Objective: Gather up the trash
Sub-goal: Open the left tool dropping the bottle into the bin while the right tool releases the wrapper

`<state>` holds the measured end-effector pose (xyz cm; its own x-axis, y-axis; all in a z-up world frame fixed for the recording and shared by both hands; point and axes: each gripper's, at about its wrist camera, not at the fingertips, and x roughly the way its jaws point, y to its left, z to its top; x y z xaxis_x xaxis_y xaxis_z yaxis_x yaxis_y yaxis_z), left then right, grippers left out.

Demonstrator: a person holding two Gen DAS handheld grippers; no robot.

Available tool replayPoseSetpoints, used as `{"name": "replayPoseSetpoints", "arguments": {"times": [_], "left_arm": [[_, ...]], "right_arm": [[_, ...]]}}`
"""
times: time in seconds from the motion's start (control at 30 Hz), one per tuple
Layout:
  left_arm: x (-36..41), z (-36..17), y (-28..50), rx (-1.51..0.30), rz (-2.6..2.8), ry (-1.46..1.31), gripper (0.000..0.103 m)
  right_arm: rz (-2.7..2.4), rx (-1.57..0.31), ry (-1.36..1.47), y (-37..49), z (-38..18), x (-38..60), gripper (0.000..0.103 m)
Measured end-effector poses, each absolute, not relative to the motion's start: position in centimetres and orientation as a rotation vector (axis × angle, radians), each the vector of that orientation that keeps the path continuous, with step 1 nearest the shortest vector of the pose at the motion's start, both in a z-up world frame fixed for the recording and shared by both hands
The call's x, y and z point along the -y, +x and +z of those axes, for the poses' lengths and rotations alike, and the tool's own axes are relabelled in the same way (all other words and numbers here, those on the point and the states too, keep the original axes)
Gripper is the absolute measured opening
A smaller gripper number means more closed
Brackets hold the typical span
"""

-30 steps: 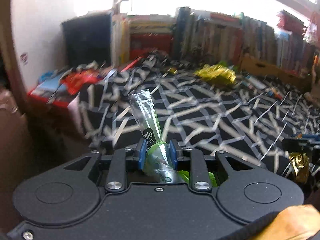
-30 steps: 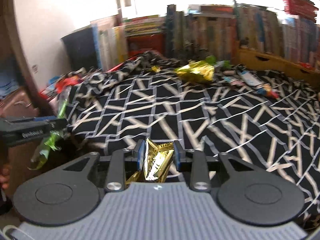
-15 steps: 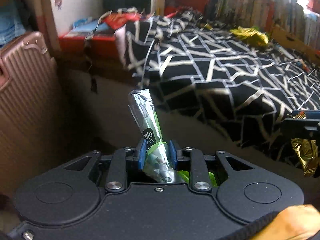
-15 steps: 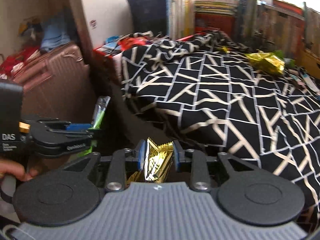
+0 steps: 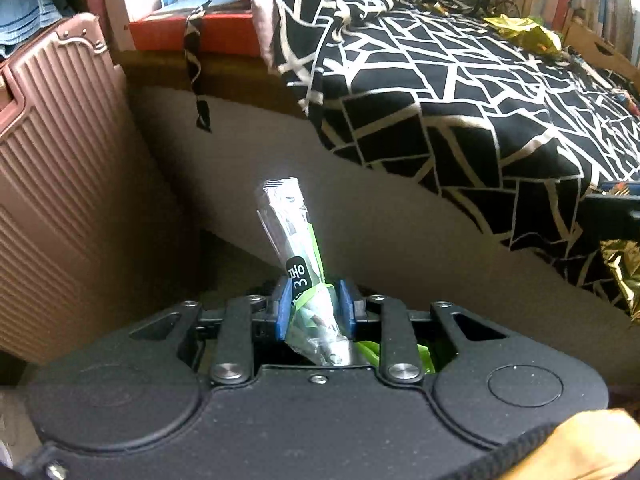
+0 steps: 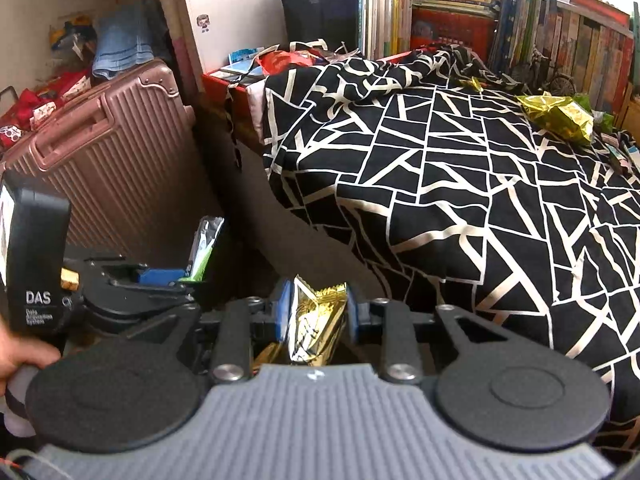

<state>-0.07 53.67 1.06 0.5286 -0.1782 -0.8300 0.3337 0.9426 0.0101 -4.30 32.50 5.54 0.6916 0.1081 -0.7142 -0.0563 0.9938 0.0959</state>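
My left gripper (image 5: pixel 314 306) is shut on a clear plastic wrapper with green print (image 5: pixel 294 236) that sticks up between the blue pads. It hangs over the gap between the bed and a pink suitcase. My right gripper (image 6: pixel 314 310) is shut on a crumpled gold foil wrapper (image 6: pixel 316 326). In the right wrist view the left gripper (image 6: pixel 120 280) and its clear wrapper (image 6: pixel 206 244) show at the lower left, held by a hand (image 6: pixel 18 360). In the left wrist view the gold wrapper (image 5: pixel 622 276) shows at the right edge. Another gold wrapper (image 6: pixel 558 116) lies far back on the bed.
A bed with a black and white patterned cover (image 6: pixel 460 184) fills the right side. A ribbed pink suitcase (image 6: pixel 108 168) stands at the left. A red box (image 5: pixel 192 34) sits by the bed head, with rows of books (image 6: pixel 452 16) along the back wall.
Both grippers have pulled back from the bed and swung left and down toward the gap by the suitcase, each still holding its wrapper.
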Motion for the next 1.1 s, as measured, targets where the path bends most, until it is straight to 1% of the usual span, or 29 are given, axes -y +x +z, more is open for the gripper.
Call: {"name": "replayPoseSetpoints", "arguments": {"times": [0.23,0.3,0.33,0.37,0.57,0.7,1.1], "left_arm": [[-54.3,0.3,0.1,-0.986,-0.302,0.16,0.025],[-54.3,0.2,0.2,-0.99,-0.307,0.155,0.033],[-54.3,0.2,0.2,-0.992,-0.309,0.151,0.042],[-54.3,0.2,0.2,-0.99,-0.309,0.148,0.046],[-54.9,0.3,0.3,-0.99,-0.277,0.118,0.047],[-56.0,1.5,-0.1,-0.953,-0.238,0.099,0.048],[-59.3,3.2,-1.0,-0.916,-0.194,0.096,0.051]], "right_arm": [[0.113,-0.809,0.042,-4.3,5.3,-33.3,0.033],[0.113,-0.813,0.043,-4.3,5.3,-33.4,0.033],[0.111,-0.812,0.044,-4.3,5.3,-33.3,0.033],[0.111,-0.81,0.043,-4.3,5.3,-33.3,0.033],[0.112,-0.813,0.043,-4.3,5.1,-33.4,0.033],[0.129,-0.809,0.045,-3.9,4.8,-33.8,0.033],[0.201,-0.841,0.063,-1.4,2.1,-36.8,0.033]]}}
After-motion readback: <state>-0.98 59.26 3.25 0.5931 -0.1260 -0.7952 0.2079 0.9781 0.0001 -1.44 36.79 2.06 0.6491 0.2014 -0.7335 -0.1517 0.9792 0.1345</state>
